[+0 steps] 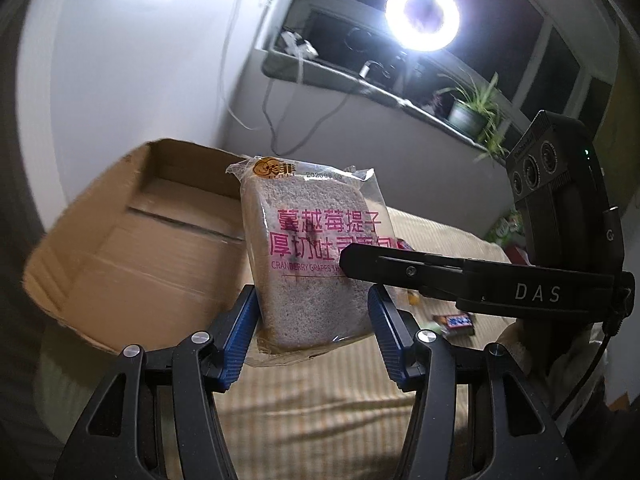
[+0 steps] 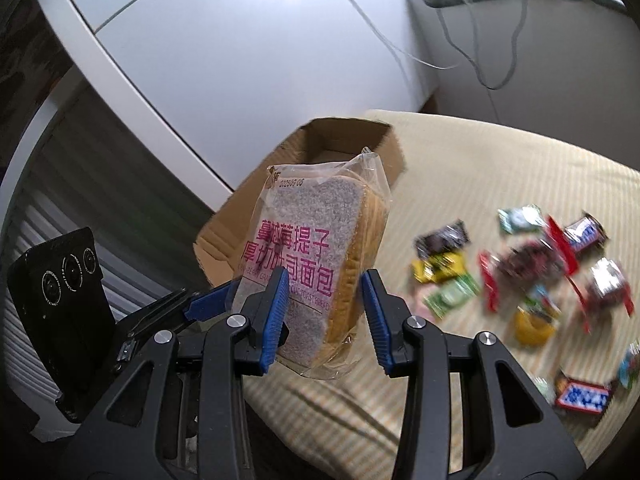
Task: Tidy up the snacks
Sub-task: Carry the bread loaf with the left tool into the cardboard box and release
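A packet of sliced toast bread [image 1: 312,256], sealed in clear film with pink lettering, hangs in the air above a striped bed [image 1: 340,392]. Both claws hold it. The left claw [image 1: 312,320] grips its lower part across the width, blue pads pressed to either side. The right claw [image 2: 324,316] grips the same packet across its thickness, and in the left view its black finger crosses the packet's face from three o'clock.

The bread is likely light and soft; a hard squeeze would probably crush the slices, and the smooth film may slip. A gentle hold low on the body, clear of the loose crimped seal at the top, seems safest.

An open cardboard box [image 1: 132,240] sits on the bed behind the packet, toward ten o'clock in the left view and twelve o'clock in the right. The part of its inside that shows holds nothing.

Small wrapped snacks [image 2: 532,280] lie scattered on the bed at three o'clock in the right view, too blurred to name.
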`<action>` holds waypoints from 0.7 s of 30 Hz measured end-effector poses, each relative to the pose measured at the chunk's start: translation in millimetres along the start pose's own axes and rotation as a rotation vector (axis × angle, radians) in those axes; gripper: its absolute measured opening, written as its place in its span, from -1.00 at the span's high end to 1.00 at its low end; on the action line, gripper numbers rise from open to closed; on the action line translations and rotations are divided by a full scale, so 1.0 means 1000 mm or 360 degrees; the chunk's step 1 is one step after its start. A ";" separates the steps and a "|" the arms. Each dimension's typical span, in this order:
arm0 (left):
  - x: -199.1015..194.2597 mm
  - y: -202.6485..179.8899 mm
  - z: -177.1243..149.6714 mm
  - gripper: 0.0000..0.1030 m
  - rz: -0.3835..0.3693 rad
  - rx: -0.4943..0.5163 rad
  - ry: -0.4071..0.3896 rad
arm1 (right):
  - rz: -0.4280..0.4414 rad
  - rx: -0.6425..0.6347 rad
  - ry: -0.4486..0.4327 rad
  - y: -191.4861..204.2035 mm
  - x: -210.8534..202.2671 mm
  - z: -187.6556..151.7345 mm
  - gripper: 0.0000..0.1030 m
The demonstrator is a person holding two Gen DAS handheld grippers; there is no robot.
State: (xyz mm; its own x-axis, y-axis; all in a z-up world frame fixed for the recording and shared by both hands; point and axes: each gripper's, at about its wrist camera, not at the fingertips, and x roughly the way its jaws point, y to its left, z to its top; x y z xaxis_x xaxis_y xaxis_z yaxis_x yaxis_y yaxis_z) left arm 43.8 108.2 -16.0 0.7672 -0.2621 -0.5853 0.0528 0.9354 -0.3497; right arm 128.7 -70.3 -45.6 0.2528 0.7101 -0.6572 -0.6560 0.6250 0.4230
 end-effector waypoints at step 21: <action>0.003 0.079 0.007 -0.05 0.0189 -0.0205 -0.0025 | 0.0079 -0.0153 0.0171 0.045 0.098 0.038 0.21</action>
State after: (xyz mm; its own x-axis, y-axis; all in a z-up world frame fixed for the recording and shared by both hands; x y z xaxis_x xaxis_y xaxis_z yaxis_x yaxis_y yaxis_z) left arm 54.6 183.0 -40.7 0.7733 -0.1467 -0.6168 -0.1205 0.9212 -0.3701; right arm 150.6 39.7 -67.2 0.1440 0.6973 -0.7022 -0.7322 0.5524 0.3984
